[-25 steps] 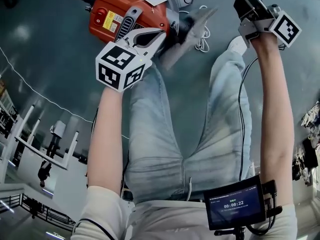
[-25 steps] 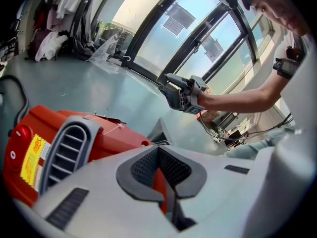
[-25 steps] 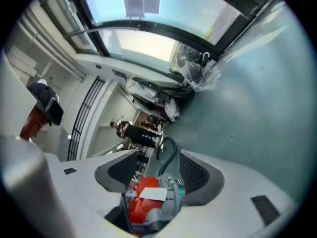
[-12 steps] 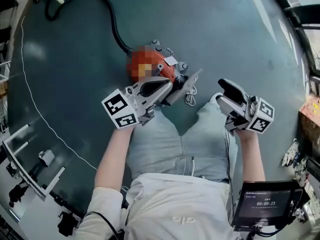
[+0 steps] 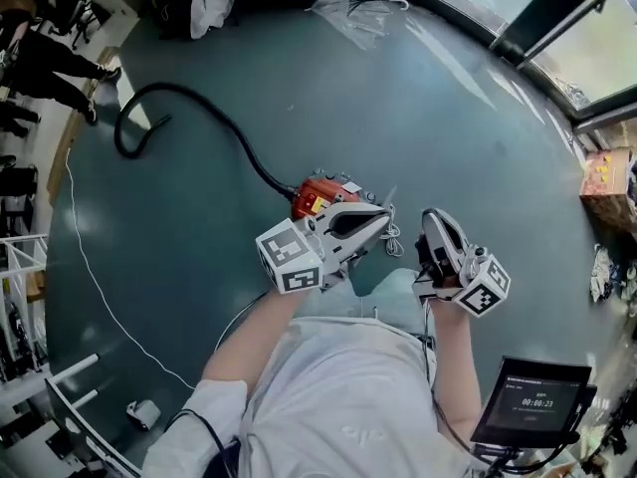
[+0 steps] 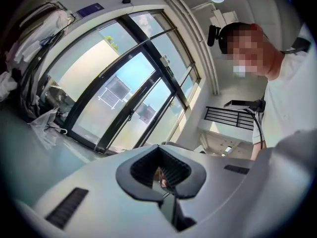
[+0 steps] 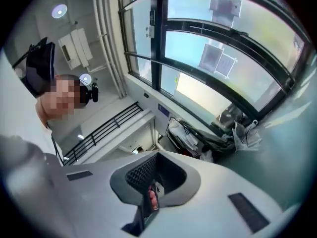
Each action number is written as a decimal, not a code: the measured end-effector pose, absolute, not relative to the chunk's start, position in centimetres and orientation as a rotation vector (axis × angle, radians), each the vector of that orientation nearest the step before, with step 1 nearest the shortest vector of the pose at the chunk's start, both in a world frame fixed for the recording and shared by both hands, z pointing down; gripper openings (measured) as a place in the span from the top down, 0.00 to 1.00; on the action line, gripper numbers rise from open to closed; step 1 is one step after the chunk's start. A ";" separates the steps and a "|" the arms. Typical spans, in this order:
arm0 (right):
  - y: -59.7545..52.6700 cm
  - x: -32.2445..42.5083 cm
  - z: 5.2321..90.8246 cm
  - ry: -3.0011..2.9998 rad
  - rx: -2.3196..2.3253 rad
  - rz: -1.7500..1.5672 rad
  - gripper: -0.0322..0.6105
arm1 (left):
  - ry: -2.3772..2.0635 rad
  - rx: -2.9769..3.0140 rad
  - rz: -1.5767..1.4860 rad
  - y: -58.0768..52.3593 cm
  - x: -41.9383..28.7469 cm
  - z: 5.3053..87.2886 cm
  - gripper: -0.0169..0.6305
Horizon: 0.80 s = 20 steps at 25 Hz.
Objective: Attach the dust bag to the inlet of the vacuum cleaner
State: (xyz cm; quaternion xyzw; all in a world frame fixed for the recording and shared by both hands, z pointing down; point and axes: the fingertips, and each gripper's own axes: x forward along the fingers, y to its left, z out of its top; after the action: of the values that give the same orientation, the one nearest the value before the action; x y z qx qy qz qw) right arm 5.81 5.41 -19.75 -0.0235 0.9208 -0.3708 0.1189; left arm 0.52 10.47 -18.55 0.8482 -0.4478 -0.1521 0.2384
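Hovering above vacuum cleaner (image 5: 320, 195), left gripper (image 5: 381, 217) clenched empty, right gripper (image 5: 435, 219) just closing on nothing; seemingly finishing, next verifying attachment.

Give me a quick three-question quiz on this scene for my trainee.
1. True or false: the left tool grips the red canister vacuum cleaner on the grey floor.
2. The black flexible hose runs from the vacuum cleaner toward the head view's: A) upper left, B) lower right, C) right edge.
3. Fill in: the jaws of the left tool and right tool are both ____.
Key: 1 false; 2 A; 3 shut, with nothing between them; the right tool's have just closed.
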 end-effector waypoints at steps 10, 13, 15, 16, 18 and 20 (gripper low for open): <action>12.8 13.4 -27.5 2.869 -0.103 -0.731 0.94 | -1.198 2.484 -0.232 14.4 12.3 -26.9 0.97; 15.2 16.3 -28.5 2.851 -0.083 -0.669 0.94 | -1.187 2.519 -0.204 16.7 15.1 -27.8 0.97; 15.7 17.3 -28.5 2.819 -0.057 -0.656 0.94 | -1.156 2.551 -0.214 17.2 16.1 -27.7 0.97; 15.7 17.6 -28.3 2.807 -0.047 -0.654 0.94 | -1.138 2.569 -0.217 17.2 16.5 -27.5 0.97; 15.2 18.4 -27.4 2.817 -0.072 -0.625 0.94 | -1.110 2.615 -0.183 16.7 17.2 -26.7 0.97; 14.9 18.9 -27.3 2.861 -0.167 -0.529 0.94 | -1.080 2.663 -0.133 16.2 17.7 -26.3 0.97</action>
State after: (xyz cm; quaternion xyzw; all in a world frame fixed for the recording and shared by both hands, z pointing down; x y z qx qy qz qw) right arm 18.92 14.85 -27.25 -0.0568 0.9754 -0.1803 0.1132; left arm 17.74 16.24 -26.33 0.9176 -0.3723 -0.0457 0.1318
